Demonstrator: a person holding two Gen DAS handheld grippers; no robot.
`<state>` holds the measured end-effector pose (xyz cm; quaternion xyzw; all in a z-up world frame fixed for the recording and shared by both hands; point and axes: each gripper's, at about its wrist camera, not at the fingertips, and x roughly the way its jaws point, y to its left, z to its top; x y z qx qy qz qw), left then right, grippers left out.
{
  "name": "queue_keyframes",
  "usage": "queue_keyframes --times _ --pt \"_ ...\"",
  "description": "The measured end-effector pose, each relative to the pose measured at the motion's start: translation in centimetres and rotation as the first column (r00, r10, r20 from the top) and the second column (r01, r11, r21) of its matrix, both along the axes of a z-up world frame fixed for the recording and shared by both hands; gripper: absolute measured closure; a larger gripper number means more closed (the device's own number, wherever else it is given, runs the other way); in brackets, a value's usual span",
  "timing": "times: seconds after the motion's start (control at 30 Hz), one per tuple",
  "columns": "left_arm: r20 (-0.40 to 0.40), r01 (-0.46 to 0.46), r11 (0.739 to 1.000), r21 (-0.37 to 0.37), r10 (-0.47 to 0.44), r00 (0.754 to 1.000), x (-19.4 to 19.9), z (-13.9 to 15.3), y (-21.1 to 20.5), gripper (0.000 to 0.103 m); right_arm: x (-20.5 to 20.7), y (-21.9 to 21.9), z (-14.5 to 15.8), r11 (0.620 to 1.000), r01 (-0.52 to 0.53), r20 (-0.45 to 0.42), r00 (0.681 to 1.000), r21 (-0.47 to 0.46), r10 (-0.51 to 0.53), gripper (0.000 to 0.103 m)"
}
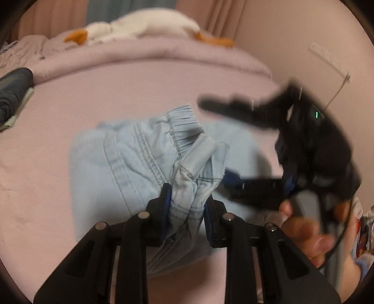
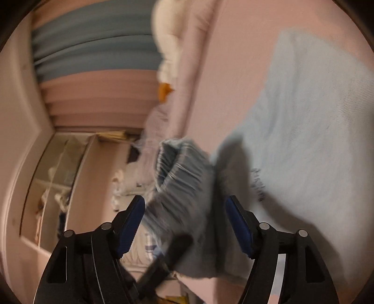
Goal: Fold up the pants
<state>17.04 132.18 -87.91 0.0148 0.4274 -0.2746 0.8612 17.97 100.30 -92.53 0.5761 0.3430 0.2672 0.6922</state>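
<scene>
Light blue pants [image 1: 140, 159] lying partly folded on pink bed [image 1: 58, 187]. Left gripper [image 1: 187, 205] fingers clamped on bunched denim near waistband. Right gripper [image 2: 184, 222] fingers spread wide, gathered waistband cloth between them but unpressed. Right wrist view heavily blurred; right gripper smeared in left view, holding hand [image 1: 303, 231] partly cut off.

Bed [image 1: 116, 88] wearing pink sheet; white plush toy [image 1: 145, 23] lying at its far end; curtains [image 1: 217, 16] hanging behind it.
</scene>
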Motion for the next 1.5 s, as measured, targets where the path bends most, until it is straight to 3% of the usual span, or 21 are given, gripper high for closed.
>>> queue_keyframes --times 0.1,0.23,0.33,0.4,0.5,0.53,0.7,0.83,1.1,1.33,1.5 --pt "-0.050 0.025 0.999 -0.038 -0.026 0.998 -0.3 -0.4 0.7 0.046 0.1 -0.4 0.1 0.999 -0.026 -0.036 0.999 -0.029 0.025 0.030" --pt "-0.073 0.019 0.997 -0.071 -0.024 0.997 -1.0 0.0 2.6 0.036 0.3 -1.1 0.1 0.997 -0.034 -0.080 0.996 -0.070 0.029 0.031" --pt "-0.098 -0.079 0.992 -0.104 0.069 0.993 -1.0 0.0 5.1 0.036 0.6 -1.0 0.6 0.989 -0.047 -0.099 0.995 -0.140 0.034 0.031" --pt "-0.139 -0.151 0.973 -0.173 0.127 0.982 -0.4 -0.3 7.2 0.036 1.0 -0.5 1.1 0.970 -0.068 -0.117 0.992 -0.235 0.042 0.032" --pt "-0.193 -0.278 0.933 -0.229 0.236 0.952 0.1 -0.7 9.9 0.036 1.5 1.0 2.1 0.902 -0.093 -0.118 0.992 -0.421 0.047 0.066" --pt "-0.212 -0.309 0.914 -0.264 0.257 0.943 0.3 -0.7 10.8 0.036 1.4 1.1 2.4 0.888 -0.093 -0.103 0.993 -0.450 0.051 0.072" --pt "-0.251 -0.374 0.875 -0.307 0.305 0.919 0.4 -1.1 12.5 0.036 0.1 0.3 5.5 0.831 -0.031 0.029 0.998 -0.555 0.056 0.074" --pt "-0.263 -0.381 0.873 -0.304 0.308 0.914 0.6 -1.4 12.8 0.036 -0.6 -2.6 5.7 0.821 0.026 0.059 0.998 -0.570 0.009 0.074" --pt "-0.283 -0.343 0.895 -0.286 0.263 0.922 2.3 -1.9 10.3 0.036 -1.3 -7.0 3.8 0.834 0.064 0.022 0.998 -0.548 -0.062 0.075" --pt "-0.272 -0.301 0.917 -0.263 0.229 0.935 3.5 -1.9 7.7 0.037 -1.2 -8.1 3.3 0.841 0.090 0.032 0.996 -0.534 -0.086 0.075" --pt "-0.243 -0.276 0.922 -0.272 0.211 0.947 4.4 -1.2 6.4 0.038 -0.7 -8.1 2.0 0.810 0.074 0.001 0.996 -0.582 -0.090 0.075"
